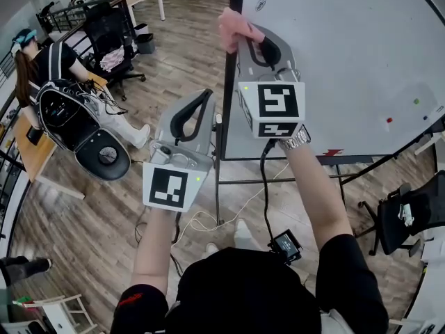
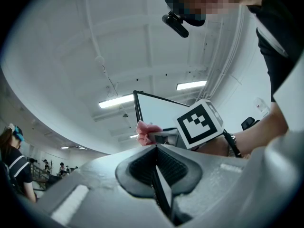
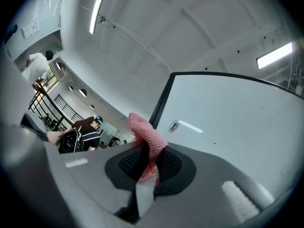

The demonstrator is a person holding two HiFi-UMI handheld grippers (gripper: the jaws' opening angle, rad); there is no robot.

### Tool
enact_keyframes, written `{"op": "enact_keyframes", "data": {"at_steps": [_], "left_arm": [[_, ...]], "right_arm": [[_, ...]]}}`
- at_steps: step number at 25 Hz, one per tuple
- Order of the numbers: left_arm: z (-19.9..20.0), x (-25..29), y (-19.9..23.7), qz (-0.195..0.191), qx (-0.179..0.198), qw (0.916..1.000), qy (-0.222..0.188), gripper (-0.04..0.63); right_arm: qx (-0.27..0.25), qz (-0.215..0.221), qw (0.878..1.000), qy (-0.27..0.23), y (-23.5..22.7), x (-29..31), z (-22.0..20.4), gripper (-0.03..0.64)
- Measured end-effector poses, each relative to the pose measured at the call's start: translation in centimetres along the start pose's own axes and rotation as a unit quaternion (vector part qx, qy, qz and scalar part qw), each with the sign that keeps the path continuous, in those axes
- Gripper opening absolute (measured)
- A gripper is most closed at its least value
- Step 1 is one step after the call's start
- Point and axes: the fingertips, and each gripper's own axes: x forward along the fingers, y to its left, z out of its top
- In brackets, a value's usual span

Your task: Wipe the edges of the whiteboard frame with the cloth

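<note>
**Cloth at the whiteboard's left edge, ready to wipe**

The right gripper (image 3: pixel 149 164) has its jaws pinched tight on a pink cloth (image 3: pixel 146 133). The cloth bulges past the tips and sits right at the black left strip of the frame (image 1: pixel 229 82) of the whiteboard (image 1: pixel 334 61), near the top corner. I cannot tell whether it is touching. The left gripper (image 2: pixel 156 170) hangs lower, just left of that same strip, its jaws pressed together on nothing.

To wipe well, I judge the bulge of cloth should press on the frame strip rather than the white face. It should then run along the edge in one steady line, gripped firmly so the cloth does not drag out.

Because the left gripper is so close to the strip, it could block a downward stroke. Below the whiteboard are its stand (image 1: pixel 217 186) and a loose white cable (image 1: pixel 207 221). Well to the left of the whiteboard a seated person (image 1: pixel 42 68) works at a desk. A black chair (image 1: pixel 410 214) stands at the whiteboard's lower right.
</note>
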Motion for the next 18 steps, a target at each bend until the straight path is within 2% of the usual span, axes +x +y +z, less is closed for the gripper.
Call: {"op": "enact_keyframes", "data": {"at_steps": [18], "left_arm": [[-1.5, -0.4, -0.3, 0.001, -0.007, 0.9999, 0.011, 0.002]], "right_arm": [[0.004, -0.001, 1.000, 0.008, 0.7, -0.7, -1.7, 0.031]]}}
